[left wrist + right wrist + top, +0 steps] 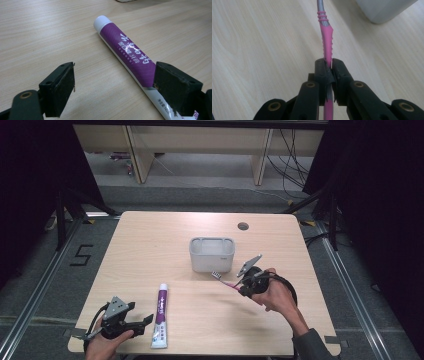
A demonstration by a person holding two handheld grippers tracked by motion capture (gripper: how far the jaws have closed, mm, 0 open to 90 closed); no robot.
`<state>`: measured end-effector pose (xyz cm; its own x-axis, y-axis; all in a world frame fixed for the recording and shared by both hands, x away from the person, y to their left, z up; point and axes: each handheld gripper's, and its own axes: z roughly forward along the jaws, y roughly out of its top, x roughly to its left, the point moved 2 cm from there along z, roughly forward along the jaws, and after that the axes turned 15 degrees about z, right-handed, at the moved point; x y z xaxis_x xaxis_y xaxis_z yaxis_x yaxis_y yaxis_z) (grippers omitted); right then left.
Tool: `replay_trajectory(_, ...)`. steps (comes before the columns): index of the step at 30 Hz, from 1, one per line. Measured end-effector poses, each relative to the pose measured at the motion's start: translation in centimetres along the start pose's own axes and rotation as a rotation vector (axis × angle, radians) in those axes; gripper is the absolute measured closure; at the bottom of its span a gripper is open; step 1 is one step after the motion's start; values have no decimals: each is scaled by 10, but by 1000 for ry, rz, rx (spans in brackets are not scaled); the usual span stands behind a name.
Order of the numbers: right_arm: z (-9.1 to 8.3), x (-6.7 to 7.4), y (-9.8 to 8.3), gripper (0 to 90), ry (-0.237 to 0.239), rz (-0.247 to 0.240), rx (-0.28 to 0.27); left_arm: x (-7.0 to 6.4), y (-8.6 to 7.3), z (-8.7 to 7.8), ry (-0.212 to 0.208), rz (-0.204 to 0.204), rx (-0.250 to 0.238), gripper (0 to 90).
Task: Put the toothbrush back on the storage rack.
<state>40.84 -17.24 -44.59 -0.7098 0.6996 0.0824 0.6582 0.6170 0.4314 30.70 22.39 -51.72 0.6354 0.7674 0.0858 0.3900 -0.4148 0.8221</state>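
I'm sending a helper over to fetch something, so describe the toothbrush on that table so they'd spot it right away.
Start at the light wooden table and find the grey holder near its middle. Just in front of it, toward the right, the right gripper is shut on the toothbrush, holding it off the table. It is thin with a pink handle, unlike the fat purple-and-white toothpaste tube lying flat at the left.

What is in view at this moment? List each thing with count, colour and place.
toothbrush: one, pink and grey, clamped in the right tongs, head near the holder
toothpaste tube: one, purple and white, lying flat, front left
holder: one, light grey, table centre
table: one, pale wood, with a cable hole at the back
left tongs: black, open, beside the tube
right tongs: black, shut on the toothbrush
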Motion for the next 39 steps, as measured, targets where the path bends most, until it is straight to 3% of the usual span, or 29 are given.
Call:
replay_trajectory(4, -11, 0, 1, 837, 14, 19, -73, 0, 0, 1, -1, -5, 0, 168)
replay_trajectory(5, -12, -1, 1, 837, 11, -1, -99, 0, 0, 1, -1, -4, 0, 168)
replay_trajectory(6, -15, 0, 1, 837, 13, 22, -102, -1, 0, 1, 0, -5, 0, 168)
replay_trajectory(10, -19, -2, 3, 837, 15, 29, -164, 0, 0, 0, 4, -2, 4, 168)
replay_trajectory(11, -21, -2, 3, 837, 23, 44, -156, 0, 0, 0, 3, -3, 3, 168)
replay_trajectory(13, -21, -4, 4, 837, 41, 21, -177, 0, 0, 0, 2, -1, 4, 168)
replay_trajectory(14, -21, -4, 5, 837, 24, 25, -186, 0, 0, 0, 0, -1, 0, 168)
replay_trajectory(16, -24, -4, 4, 837, 33, 58, -183, -1, 0, 1, 3, -8, -1, 168)
replay_trajectory(19, -24, -6, 6, 837, 36, 56, -201, 0, 0, 0, 4, -1, 4, 168)
replay_trajectory(25, -26, -11, 10, 837, 41, 47, -267, 0, 0, 0, 4, -2, 3, 169)
replay_trajectory(32, -32, -14, 17, 837, 60, 95, -343, 0, 0, 0, 3, -1, 4, 168)
replay_trajectory(33, -32, -15, 19, 837, 59, 78, -360, 0, 0, 0, 4, -1, 5, 168)
replay_trajectory(39, -31, -18, 24, 837, 86, 107, -390, 0, 0, 0, 3, -3, 2, 168)
